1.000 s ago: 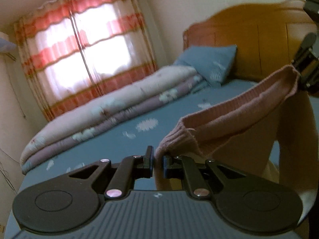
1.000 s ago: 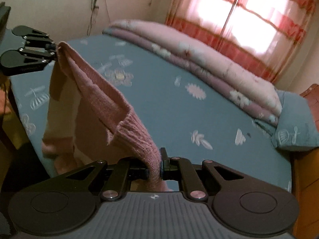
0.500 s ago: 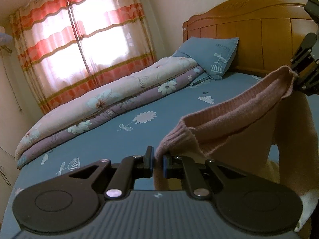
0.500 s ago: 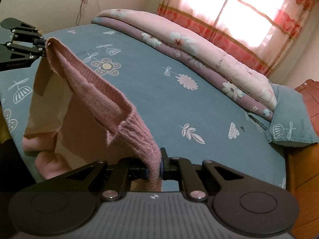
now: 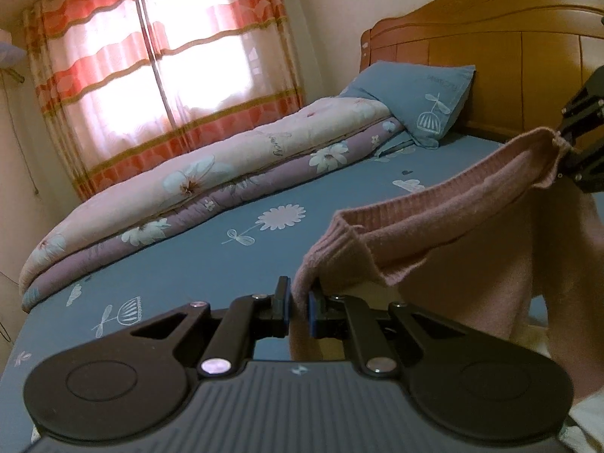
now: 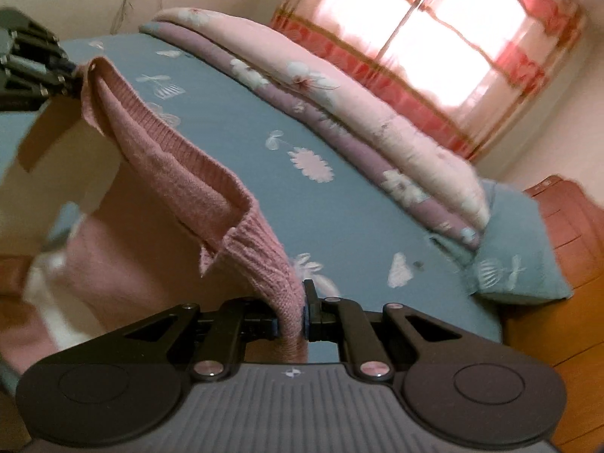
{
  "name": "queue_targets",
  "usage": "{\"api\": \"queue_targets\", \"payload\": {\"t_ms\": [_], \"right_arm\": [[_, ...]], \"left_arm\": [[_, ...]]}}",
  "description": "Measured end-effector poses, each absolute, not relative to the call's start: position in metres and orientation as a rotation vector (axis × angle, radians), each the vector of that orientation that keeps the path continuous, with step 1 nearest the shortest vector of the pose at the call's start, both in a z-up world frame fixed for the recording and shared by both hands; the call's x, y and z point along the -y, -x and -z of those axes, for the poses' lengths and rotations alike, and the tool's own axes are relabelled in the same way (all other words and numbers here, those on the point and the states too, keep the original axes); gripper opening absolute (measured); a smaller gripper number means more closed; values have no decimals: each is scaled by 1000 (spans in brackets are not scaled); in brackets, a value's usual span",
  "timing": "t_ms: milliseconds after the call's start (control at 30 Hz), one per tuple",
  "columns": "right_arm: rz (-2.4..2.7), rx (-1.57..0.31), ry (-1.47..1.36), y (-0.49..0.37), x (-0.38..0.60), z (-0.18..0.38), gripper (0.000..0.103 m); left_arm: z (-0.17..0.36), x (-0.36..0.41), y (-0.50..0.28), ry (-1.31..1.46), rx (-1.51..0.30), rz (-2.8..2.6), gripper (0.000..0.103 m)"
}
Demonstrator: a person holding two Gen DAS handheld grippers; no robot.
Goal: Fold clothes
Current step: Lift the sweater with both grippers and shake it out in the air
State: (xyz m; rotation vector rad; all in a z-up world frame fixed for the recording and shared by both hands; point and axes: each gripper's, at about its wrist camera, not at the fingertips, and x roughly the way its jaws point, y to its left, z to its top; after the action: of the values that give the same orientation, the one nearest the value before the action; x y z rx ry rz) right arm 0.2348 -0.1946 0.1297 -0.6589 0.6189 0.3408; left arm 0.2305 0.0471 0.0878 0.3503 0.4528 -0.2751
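The pink sweater hangs in the air over the near edge of the bed, unfolded, its ribbed hem stretched between my two grippers, so every fold is yet to be made. My left gripper and right gripper each have their jaws clenched on a corner of the soft, fuzzy knit. Beyond lie the smooth blue floral sheet, a puffy rolled quilt and a wooden headboard.

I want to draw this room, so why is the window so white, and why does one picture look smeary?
Left wrist view: daylight through the striped curtain blows out to glare, and the fisheye bends the headboard. Right wrist view: the pink sweater and the left hand-held gripper smear at the left edge, likely from motion; the window glares too.
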Motion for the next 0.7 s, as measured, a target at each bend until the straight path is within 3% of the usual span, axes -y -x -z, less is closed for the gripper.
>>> {"api": "queue_targets", "payload": {"t_ms": [700], "right_arm": [[-249, -671, 638, -364, 179, -51, 12]], "left_arm": [[-22, -40, -354, -315, -591, 238, 8]]}}
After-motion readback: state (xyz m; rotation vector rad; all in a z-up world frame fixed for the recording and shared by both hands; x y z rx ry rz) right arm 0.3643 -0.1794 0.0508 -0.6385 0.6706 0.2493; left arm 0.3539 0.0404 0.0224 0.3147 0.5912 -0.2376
